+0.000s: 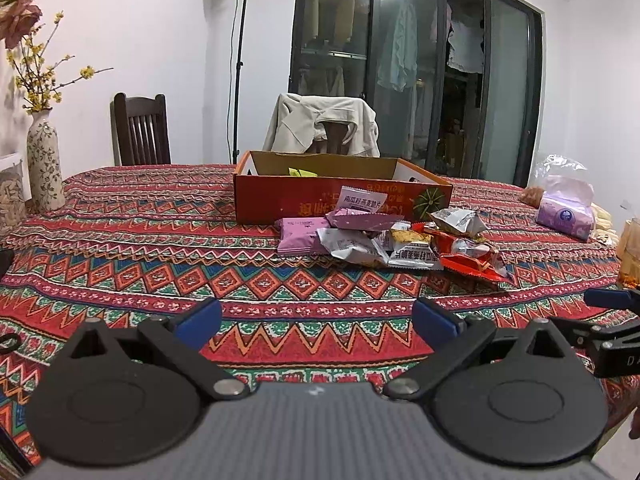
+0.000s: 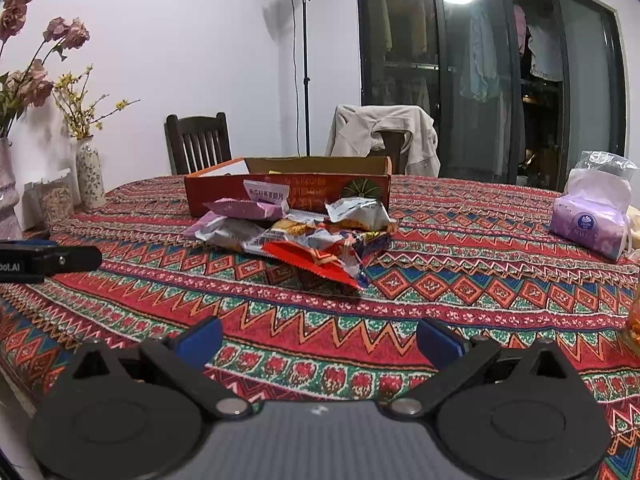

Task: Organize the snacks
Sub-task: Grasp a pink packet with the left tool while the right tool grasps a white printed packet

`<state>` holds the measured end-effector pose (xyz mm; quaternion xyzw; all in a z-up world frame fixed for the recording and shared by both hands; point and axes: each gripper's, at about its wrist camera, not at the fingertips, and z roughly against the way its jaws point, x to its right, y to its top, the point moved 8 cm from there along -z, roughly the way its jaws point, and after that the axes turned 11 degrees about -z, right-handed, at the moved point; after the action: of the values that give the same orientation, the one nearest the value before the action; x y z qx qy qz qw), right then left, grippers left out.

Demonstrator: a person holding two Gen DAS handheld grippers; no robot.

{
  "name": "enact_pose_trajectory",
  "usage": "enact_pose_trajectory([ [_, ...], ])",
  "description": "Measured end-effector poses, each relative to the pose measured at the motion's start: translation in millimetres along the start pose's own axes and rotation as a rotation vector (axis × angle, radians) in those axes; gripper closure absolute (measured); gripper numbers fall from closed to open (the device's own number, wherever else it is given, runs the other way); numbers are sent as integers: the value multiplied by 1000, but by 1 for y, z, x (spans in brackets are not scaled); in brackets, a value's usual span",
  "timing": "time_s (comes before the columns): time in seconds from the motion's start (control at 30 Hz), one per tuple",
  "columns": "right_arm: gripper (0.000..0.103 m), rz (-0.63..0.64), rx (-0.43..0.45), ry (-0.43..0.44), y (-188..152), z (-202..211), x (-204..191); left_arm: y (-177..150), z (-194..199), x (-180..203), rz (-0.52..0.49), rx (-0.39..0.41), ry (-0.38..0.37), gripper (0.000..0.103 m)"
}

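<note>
A pile of snack packets [image 1: 394, 242] [image 2: 296, 236], purple, silver and red, lies on the patterned tablecloth just in front of an open red cardboard box [image 1: 340, 196] [image 2: 288, 192]. A yellow packet [image 1: 302, 173] shows inside the box. My left gripper [image 1: 316, 318] is open, low over the cloth, well short of the pile. My right gripper [image 2: 319, 340] is open too, near the table's front, with the pile ahead of it. Each gripper shows at the edge of the other's view. Nothing is between either pair of fingers.
A purple tissue pack [image 1: 566, 214] [image 2: 588, 226] and plastic bags sit at the right. Vases with flowers [image 1: 44, 164] [image 2: 90, 174] and a jar stand at the left. Two chairs [image 1: 140, 130] [image 2: 384, 140], one draped with a jacket, stand behind the table.
</note>
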<state>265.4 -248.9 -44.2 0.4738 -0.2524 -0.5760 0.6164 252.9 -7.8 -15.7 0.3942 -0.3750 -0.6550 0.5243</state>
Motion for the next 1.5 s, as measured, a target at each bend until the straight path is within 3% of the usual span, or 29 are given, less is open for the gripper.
enact_pose_trajectory([
  [0.2, 0, -46, -7, 10, 6, -10, 7, 11, -22, 7, -21, -9, -31, 0],
  [0.5, 0, -122, 35, 11, 45, -33, 24, 72, -98, 25, -83, 27, -80, 0],
  [0.67, 5, -190, -23, 40, 72, -60, 34, 91, -159, 34, -77, -43, -117, 2],
  [0.73, 14, -206, -31, 70, 81, -72, 34, 90, -180, 35, -63, -90, -126, 10],
  [0.9, 17, -238, -80, 99, 93, -115, 29, 75, -206, 33, -33, -167, -157, 20],
  [0.93, 17, -253, -92, 117, 95, -124, 27, 73, -208, 32, -31, -170, -161, 26],
  [1.0, 17, -278, -117, 129, 97, -143, 24, 72, -206, 31, -48, -160, -150, 30],
  [1.03, 17, -289, -123, 123, 98, -152, 24, 72, -203, 30, -51, -161, -147, 39],
  [1.2, 17, -296, -120, 85, 112, -190, 22, 66, -177, 23, -52, -155, -143, 40],
  [1.23, 20, -278, -124, 71, 112, -196, 20, 63, -170, 21, -53, -155, -138, 40],
  [1.3, 39, -220, -146, 31, 110, -209, 16, 59, -158, 16, -41, -153, -128, 40],
  [1.33, 55, -203, -161, 22, 107, -215, 15, 57, -152, 14, -32, -150, -127, 40],
  [1.5, 56, -174, -128, 18, 102, -210, 11, 51, -126, 1, 23, -144, -144, 40],
])
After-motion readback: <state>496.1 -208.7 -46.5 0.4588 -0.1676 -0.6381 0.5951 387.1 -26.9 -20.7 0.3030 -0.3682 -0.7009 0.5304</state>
